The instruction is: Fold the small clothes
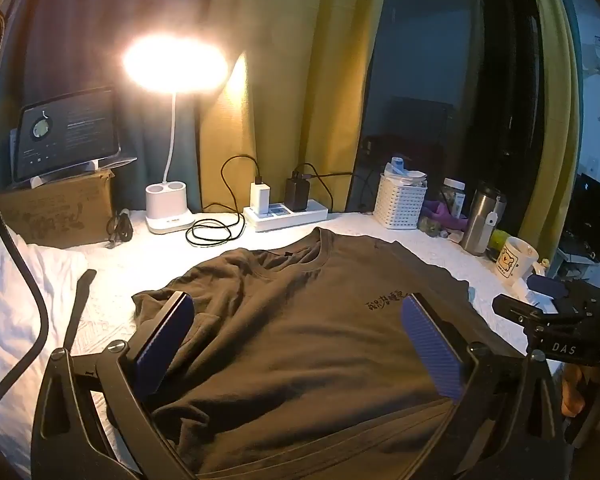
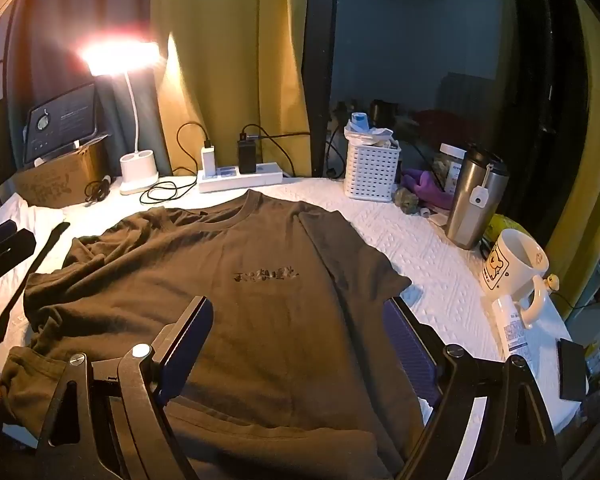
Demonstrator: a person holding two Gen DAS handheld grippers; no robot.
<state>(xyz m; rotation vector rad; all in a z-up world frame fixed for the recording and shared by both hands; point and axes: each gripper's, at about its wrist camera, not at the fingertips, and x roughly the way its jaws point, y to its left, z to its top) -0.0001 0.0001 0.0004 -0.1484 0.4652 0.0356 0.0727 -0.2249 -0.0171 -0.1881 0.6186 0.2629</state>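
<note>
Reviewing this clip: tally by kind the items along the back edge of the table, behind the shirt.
Desk lamp: 1
Tablet: 1
Cardboard box: 1
Power strip: 1
Chargers, white and black: 2
White basket: 1
Steel tumbler: 1
Mug: 1
Total: 9

A lit white desk lamp [image 1: 171,184] casts a warm glow over a surface under a white quilted cover [image 2: 420,248], while the rest of the room is dim. Yellow-green curtains [image 1: 284,80] hang behind it, parted around a dark window [image 2: 412,52]. A power strip [image 1: 286,214] lies at the curtain's foot.
</note>
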